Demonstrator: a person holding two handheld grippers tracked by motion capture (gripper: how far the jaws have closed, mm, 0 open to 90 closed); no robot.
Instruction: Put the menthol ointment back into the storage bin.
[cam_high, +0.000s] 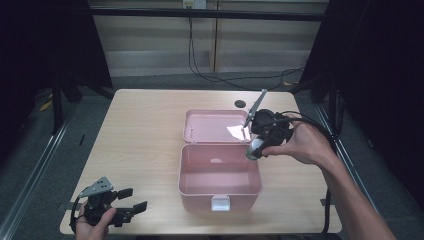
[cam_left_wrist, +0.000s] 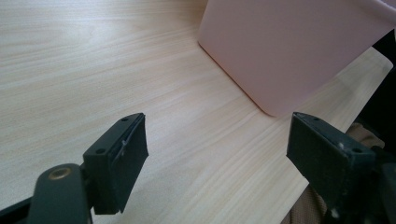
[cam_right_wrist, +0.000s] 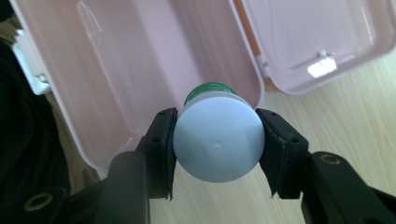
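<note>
R tool (cam_right_wrist: 218, 140) is clamped on a small white bottle w/ green band (cam_right_wrist: 217, 140), one jaw on each side of its round body, flat white end facing the tool's camera. Bottle sits right btwn the jaws, hanging over the near-right rim of the open pink plastic box (cam_high: 220, 172); in the right gripper view the box cavity lies just ahead of and below the tool, and the hinged lid (cam_right_wrist: 317, 42) lies flat beyond, off to one side.

Handling, as a guess: bottle looks light, rigid, smooth plastic, so slippery on a round body. Grip across the widest part of the barrel, as now, seems best; a hold near the end could let it squirt out. Prob not fragile.

L tool (cam_high: 131, 200) rests low on the tabletop (cam_high: 140, 120), jaws wide apart, holding nothing; the box's outer wall stands ahead of it, apart from both jaws.
</note>
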